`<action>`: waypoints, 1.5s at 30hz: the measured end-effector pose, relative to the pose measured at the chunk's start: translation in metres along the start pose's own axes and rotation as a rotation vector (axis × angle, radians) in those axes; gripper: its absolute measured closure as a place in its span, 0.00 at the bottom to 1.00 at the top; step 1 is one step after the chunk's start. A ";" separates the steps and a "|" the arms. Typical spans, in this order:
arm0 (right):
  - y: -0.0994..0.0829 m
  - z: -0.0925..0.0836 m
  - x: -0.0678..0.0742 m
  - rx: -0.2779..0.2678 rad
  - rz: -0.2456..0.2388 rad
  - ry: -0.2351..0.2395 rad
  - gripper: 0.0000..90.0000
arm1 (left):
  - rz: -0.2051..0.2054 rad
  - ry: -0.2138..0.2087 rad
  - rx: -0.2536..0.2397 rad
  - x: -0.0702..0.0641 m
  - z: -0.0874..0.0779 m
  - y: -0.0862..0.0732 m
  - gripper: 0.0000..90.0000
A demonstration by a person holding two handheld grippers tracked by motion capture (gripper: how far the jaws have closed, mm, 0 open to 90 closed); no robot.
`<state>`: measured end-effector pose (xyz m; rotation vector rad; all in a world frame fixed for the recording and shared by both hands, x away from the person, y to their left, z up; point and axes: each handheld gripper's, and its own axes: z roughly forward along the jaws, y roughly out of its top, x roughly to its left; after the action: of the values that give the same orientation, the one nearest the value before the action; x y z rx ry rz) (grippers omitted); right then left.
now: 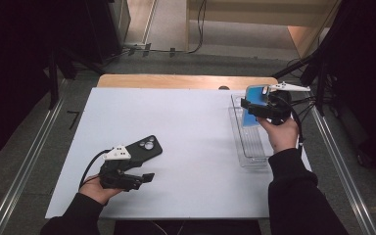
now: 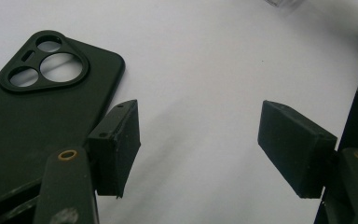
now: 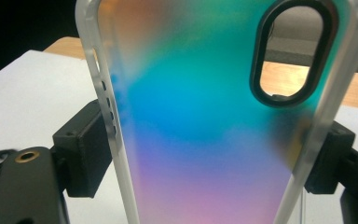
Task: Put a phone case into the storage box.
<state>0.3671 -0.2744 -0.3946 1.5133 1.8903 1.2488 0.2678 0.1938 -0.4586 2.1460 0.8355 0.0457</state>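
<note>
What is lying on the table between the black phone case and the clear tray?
Nothing: in the high view, the white table top is bare between the black phone case and the clear tray.

black phone case (image 2: 32,107) cut off at left edge, iridescent case (image 3: 205,121) cropped top and bottom, clear tray (image 1: 250,147) partly hidden behind right gripper (image 1: 264,105)
</note>
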 end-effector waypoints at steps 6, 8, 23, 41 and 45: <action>0.007 0.010 -0.008 -0.008 0.011 -0.022 0.18 | -0.002 0.003 -0.001 0.000 0.000 0.000 0.34; 0.010 0.013 -0.011 -0.017 0.033 -0.015 0.18 | 0.002 0.000 0.003 0.000 0.001 0.000 0.34; 0.025 0.055 -0.029 0.015 0.071 -0.056 0.18 | 0.005 -0.003 0.005 -0.002 0.002 -0.001 0.34; 0.011 0.110 -0.043 0.099 0.094 -0.137 0.18 | 0.024 -0.020 0.017 -0.004 0.004 -0.001 0.34; 0.009 0.117 -0.044 0.112 0.069 -0.159 0.18 | 0.023 -0.022 0.017 -0.004 0.004 -0.001 0.34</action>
<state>0.4762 -0.2701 -0.4560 1.6959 1.8452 1.0318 0.2655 0.1895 -0.4606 2.1689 0.8011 0.0271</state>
